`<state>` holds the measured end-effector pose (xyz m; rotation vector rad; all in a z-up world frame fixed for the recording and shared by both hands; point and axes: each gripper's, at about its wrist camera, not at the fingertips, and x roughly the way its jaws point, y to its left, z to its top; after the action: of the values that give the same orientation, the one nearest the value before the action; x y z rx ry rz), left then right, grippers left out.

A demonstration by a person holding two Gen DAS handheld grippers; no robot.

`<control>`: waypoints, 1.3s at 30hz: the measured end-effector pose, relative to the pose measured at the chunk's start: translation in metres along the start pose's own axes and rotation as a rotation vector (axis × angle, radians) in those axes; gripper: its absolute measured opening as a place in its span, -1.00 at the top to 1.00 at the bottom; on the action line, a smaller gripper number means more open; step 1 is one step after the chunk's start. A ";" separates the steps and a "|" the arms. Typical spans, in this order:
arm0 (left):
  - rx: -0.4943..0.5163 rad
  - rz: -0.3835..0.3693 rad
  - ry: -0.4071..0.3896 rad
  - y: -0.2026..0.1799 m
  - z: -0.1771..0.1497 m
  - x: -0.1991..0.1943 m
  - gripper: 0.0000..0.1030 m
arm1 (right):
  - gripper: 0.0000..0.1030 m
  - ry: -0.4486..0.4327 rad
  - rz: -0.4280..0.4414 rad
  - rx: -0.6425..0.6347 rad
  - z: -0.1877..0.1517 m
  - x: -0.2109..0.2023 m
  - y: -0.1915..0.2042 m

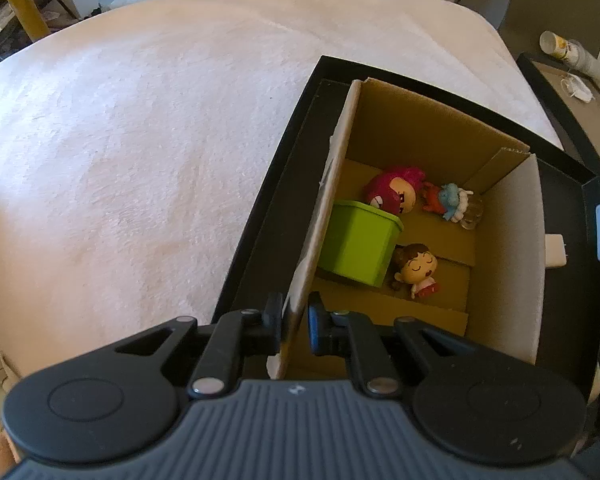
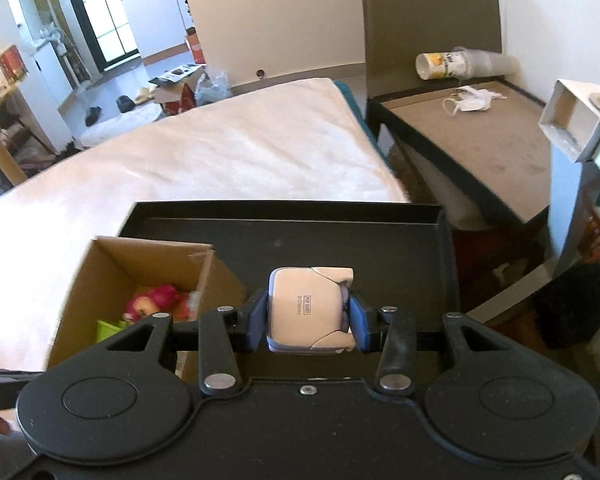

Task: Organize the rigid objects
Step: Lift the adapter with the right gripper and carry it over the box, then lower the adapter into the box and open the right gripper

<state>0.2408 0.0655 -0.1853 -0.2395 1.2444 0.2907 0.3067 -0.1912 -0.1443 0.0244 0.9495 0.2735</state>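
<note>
A cardboard box (image 1: 504,248) stands in a black tray (image 1: 256,220) on the bed. Inside lie a green tub (image 1: 360,244), a pink-haired figure (image 1: 392,194), a small blue-and-red figure (image 1: 448,200) and a brown-haired doll (image 1: 416,270). My left gripper (image 1: 294,314) is shut on the box's left wall. My right gripper (image 2: 310,316) is shut on a pale lilac toy base marked Disney (image 2: 306,310), held above the tray (image 2: 380,248), right of the box (image 2: 112,264). The pink figure (image 2: 152,300) shows in the box.
The bed's white blanket (image 1: 140,140) spreads left of the tray. A black side table (image 2: 480,140) stands at the right with a stack of paper cups (image 2: 460,64) and a face mask (image 2: 468,102). Floor clutter lies beyond the bed.
</note>
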 end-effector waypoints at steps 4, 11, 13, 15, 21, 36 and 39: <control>0.002 -0.022 -0.003 0.003 0.000 0.000 0.78 | 0.18 -0.014 0.002 -0.012 0.002 -0.007 0.014; -0.003 -0.057 -0.005 0.010 0.000 0.001 0.78 | 0.18 -0.026 0.015 -0.041 0.005 -0.013 0.040; -0.004 -0.065 -0.005 0.012 0.000 0.001 0.78 | 0.18 -0.022 0.025 -0.041 0.006 -0.012 0.046; -0.006 -0.074 -0.005 0.013 0.000 0.001 0.78 | 0.18 -0.014 0.038 -0.036 0.006 -0.011 0.052; -0.025 -0.101 -0.010 0.019 -0.001 0.001 0.78 | 0.18 -0.008 0.054 -0.063 0.006 -0.010 0.073; -0.044 -0.131 -0.009 0.025 -0.001 0.001 0.77 | 0.18 0.029 0.135 -0.058 0.001 -0.002 0.099; -0.047 -0.136 -0.010 0.026 -0.001 0.002 0.77 | 0.18 0.046 0.138 -0.064 -0.002 0.003 0.103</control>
<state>0.2311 0.0900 -0.1880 -0.3608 1.2069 0.2037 0.2843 -0.0912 -0.1332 0.0246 0.9861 0.4333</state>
